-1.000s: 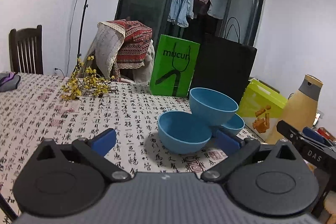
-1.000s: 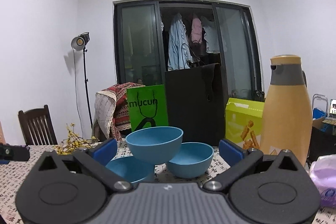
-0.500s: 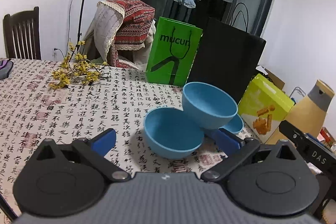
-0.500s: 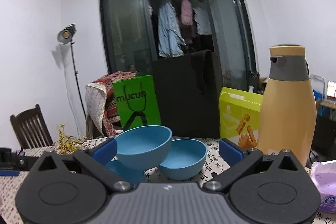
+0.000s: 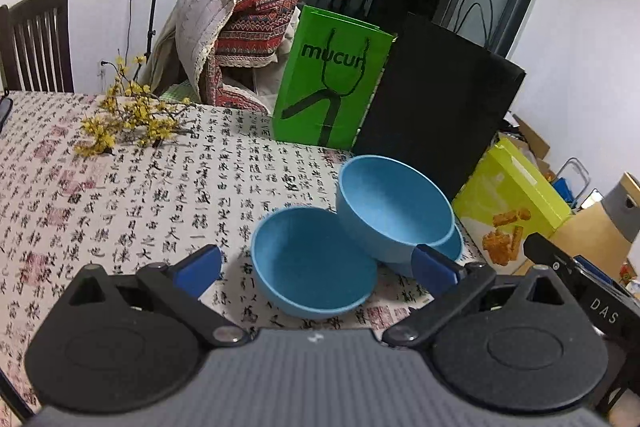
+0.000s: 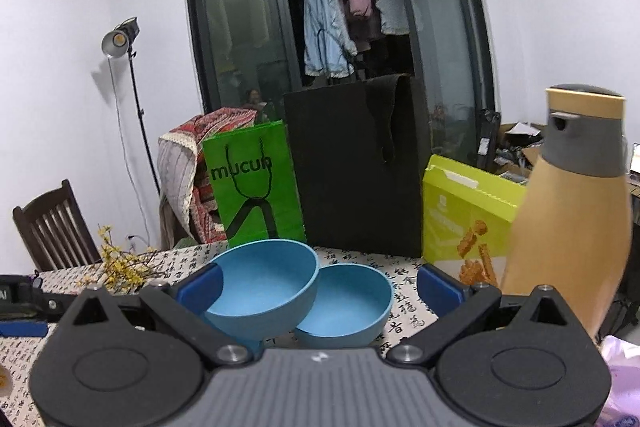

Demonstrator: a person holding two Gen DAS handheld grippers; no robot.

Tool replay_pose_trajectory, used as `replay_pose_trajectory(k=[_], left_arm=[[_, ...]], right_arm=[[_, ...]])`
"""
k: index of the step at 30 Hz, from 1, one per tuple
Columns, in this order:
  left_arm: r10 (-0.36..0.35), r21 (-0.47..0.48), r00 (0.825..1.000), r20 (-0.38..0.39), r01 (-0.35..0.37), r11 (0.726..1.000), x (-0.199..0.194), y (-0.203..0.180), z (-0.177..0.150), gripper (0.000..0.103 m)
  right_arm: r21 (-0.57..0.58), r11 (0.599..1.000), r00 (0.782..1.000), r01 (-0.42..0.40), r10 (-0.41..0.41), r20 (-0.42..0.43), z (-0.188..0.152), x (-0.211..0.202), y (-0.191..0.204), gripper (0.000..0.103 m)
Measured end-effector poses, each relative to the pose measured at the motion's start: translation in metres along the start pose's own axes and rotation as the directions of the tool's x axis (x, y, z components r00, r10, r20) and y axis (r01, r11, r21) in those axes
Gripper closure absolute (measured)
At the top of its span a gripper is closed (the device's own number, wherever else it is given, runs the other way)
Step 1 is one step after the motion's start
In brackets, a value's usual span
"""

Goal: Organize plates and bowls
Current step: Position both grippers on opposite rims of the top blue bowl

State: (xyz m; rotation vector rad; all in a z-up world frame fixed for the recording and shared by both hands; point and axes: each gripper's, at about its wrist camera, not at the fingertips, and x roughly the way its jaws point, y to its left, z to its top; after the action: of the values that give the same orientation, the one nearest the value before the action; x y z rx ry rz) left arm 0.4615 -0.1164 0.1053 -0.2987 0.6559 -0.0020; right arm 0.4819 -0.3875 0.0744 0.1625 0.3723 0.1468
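Three blue bowls sit together on the patterned tablecloth [image 5: 120,211]. The near bowl [image 5: 312,263] stands upright. A second bowl [image 5: 394,205] leans tilted on the rims of the other two. The third bowl [image 5: 458,241] is mostly hidden behind it. My left gripper [image 5: 316,267] is open, its blue pads either side of the near bowl and a little short of it. In the right wrist view the tilted bowl [image 6: 260,291] and an upright bowl [image 6: 348,303] lie between the pads of my open right gripper [image 6: 319,287]. Nothing is held.
A green paper bag [image 5: 328,83], a black bag [image 5: 436,107] and a yellow-green snack box [image 5: 508,195] stand behind the bowls. A tall tan bottle [image 6: 572,227] stands at the right. Yellow flower sprigs [image 5: 128,115] lie at the left, and a chair [image 5: 36,39] stands beyond them.
Both grippers have moved closer to the bowls, and the left one has tilted down over them. The bowls have not moved. Both grippers stay open.
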Motion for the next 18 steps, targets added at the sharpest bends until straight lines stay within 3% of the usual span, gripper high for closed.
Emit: replay_pose_trajectory(k=[10, 15, 18], left_arm=[[-0.005, 0.015, 1.0, -0.029, 0.005, 1.0, 0.025, -0.004, 0.024, 0.0], [-0.038, -0.01, 0.997, -0.069, 0.037, 0.999, 0.044, -0.007, 0.035, 0.0], [-0.024, -0.027, 0.997, -0.068, 0.022, 0.999, 0.056, -0.011, 0.04, 0.0]], right_arm=[[0.015, 0.999, 0.998, 0.032, -0.031, -0.048, 0.02, 0.034, -0.006, 0.0], [0.01, 0.999, 0.996, 0.039, -0.038, -0.084, 0.028, 0.052, -0.011, 0.0], [0.014, 0.999, 0.994, 0.05, -0.048, -0.103, 0.032, 0.062, -0.014, 0.0]])
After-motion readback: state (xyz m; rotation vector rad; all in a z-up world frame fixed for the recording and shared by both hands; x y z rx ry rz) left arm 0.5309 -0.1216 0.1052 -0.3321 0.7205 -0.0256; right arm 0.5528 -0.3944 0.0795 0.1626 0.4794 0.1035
